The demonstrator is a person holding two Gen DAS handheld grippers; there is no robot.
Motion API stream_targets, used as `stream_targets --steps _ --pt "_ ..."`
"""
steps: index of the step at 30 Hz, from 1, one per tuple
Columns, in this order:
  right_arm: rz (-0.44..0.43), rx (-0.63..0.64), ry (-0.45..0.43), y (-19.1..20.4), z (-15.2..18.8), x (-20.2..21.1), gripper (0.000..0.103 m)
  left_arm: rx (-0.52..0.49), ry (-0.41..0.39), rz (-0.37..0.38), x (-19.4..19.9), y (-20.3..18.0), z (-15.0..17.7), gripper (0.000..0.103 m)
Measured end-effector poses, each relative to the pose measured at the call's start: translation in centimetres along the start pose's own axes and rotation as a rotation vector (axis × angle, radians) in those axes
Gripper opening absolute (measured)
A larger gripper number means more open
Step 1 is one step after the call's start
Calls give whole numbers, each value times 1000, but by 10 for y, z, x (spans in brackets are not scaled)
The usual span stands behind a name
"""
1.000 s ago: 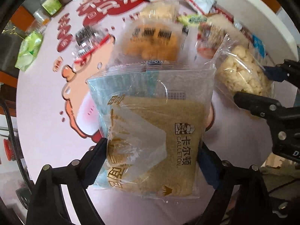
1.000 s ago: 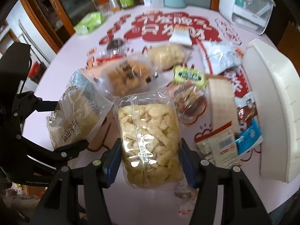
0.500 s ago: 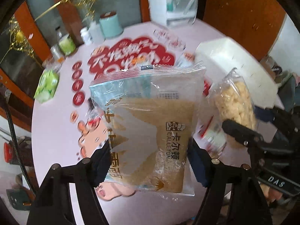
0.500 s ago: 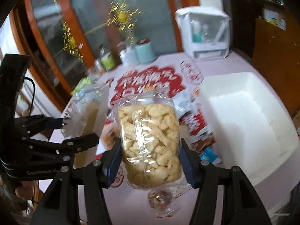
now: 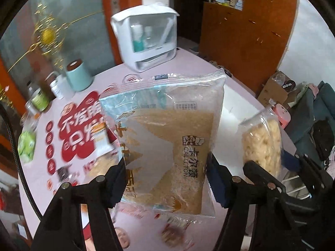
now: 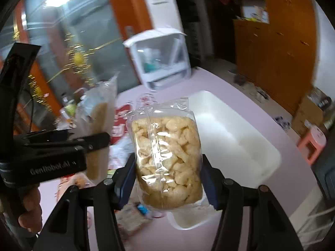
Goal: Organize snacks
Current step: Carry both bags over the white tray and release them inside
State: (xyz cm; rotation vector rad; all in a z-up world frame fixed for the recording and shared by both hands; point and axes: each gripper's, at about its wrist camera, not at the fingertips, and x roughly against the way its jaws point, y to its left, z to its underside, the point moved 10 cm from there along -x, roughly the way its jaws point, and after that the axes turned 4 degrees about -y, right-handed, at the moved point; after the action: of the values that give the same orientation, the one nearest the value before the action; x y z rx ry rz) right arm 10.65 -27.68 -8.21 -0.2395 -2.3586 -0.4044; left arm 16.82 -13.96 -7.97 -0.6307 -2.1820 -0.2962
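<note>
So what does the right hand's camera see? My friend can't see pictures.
The right gripper holds a clear bag of puffed snacks above an open white bin on a pink table. The left gripper holds a bread packet.

Orange-brown wooden cabinets (image 5: 247, 27) fill the two o'clock side; a glass door (image 6: 69, 31) with gold ornaments sits at ten o'clock, catching ceiling light.

Left tool (image 5: 166, 179): raised above the worktop, both fingers clamped against opposite sides of a bread packet (image 5: 167, 142), held upright. Right tool (image 6: 168, 178): raised beside it, fingers clamped on a clear puffed-snack bag (image 6: 167, 159), also upright. The tools sit near each other, apart.
</note>
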Motion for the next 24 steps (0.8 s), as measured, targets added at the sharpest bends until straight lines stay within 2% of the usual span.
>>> stream_targets --steps 4,9,16,24 --pt "37 -54 43 -48 4 -13 58 -12 19 -2 -33 -35 -16 66" --pt "48 -82 81 -82 5 -28 58 -16 65 -7 -69 -65 -17 65" --pt "43 -59 126 -97 2 -52 58 -4 96 -19 -102 -90 -21 65" --pt "40 -37 191 -102 2 -74 59 30 128 -27 -130 -93 -27 66"
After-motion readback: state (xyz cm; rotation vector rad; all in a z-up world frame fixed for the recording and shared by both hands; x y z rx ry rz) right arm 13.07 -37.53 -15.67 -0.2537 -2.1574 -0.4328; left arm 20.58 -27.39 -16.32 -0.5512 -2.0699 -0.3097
